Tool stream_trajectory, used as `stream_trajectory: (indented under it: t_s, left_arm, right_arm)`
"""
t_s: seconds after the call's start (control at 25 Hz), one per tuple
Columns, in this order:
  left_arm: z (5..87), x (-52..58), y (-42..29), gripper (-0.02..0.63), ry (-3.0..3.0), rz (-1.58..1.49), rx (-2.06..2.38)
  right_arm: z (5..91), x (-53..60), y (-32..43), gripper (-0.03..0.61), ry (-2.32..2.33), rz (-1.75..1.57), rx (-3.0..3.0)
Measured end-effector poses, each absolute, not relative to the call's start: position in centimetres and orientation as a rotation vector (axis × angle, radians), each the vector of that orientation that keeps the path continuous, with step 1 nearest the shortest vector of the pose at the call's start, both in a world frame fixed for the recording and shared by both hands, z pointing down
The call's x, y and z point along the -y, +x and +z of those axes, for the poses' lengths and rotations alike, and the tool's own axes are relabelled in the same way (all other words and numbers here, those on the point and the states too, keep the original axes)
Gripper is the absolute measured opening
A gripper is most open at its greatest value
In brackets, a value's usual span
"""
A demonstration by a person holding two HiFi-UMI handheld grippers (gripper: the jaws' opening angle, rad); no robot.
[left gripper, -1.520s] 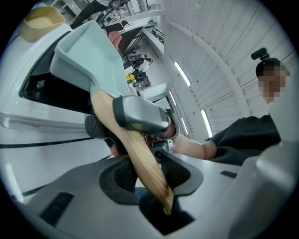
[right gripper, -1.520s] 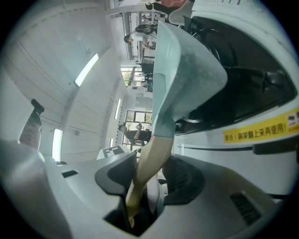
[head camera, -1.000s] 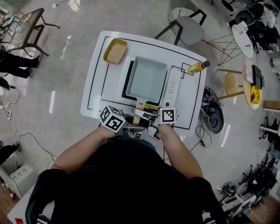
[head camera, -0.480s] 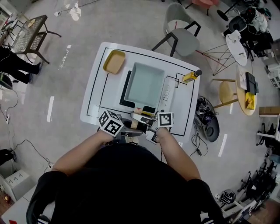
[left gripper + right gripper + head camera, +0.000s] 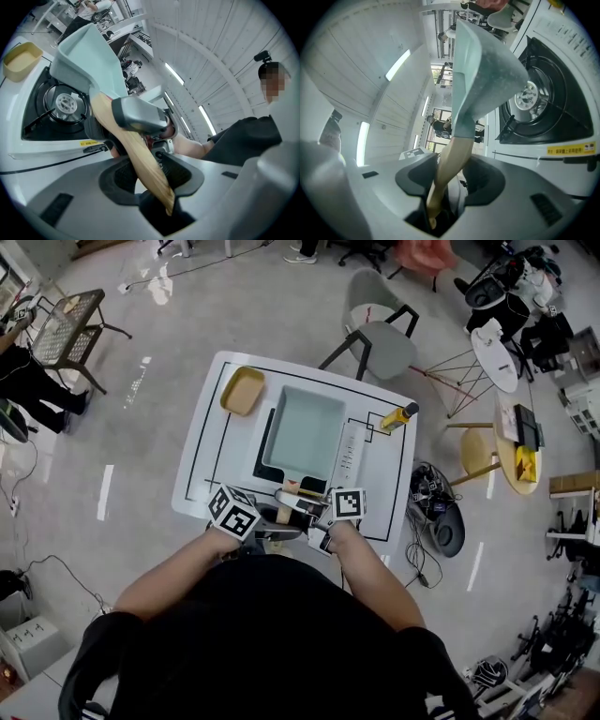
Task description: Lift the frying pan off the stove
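You held the pan [image 5: 303,430] lifted clear above the stove [image 5: 265,444] on the desk [image 5: 202,442]. Its long axis ran 6 to 12 o'clock, with the handle [image 5: 145,161] pointing at you at 6. The left tool [image 5: 149,174] and right tool [image 5: 449,182] were both clamped on that handle.

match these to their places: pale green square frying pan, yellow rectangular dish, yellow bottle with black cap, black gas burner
1 pale green square frying pan; 2 yellow rectangular dish; 3 yellow bottle with black cap; 4 black gas burner.
a far left corner of the white table; b bare under the pan; c lifted by its wooden handle; d table's far right edge.
Pairs: 1-c, 2-a, 3-d, 4-b.
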State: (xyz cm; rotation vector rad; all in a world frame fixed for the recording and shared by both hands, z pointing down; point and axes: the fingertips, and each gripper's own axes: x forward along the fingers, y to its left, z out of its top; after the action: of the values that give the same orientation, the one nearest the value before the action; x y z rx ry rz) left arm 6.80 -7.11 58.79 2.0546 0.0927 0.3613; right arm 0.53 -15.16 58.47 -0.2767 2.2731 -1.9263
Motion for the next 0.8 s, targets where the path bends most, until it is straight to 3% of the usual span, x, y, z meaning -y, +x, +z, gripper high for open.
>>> stream_trajectory:
  t_s: [0.8]
  left_arm:
    - [56.8,5.7,7.2,0.152,2.109,0.344,-0.089]
  right_arm:
    - [56.7,13.7,1.2,0.176,-0.292,-1.884,-2.328]
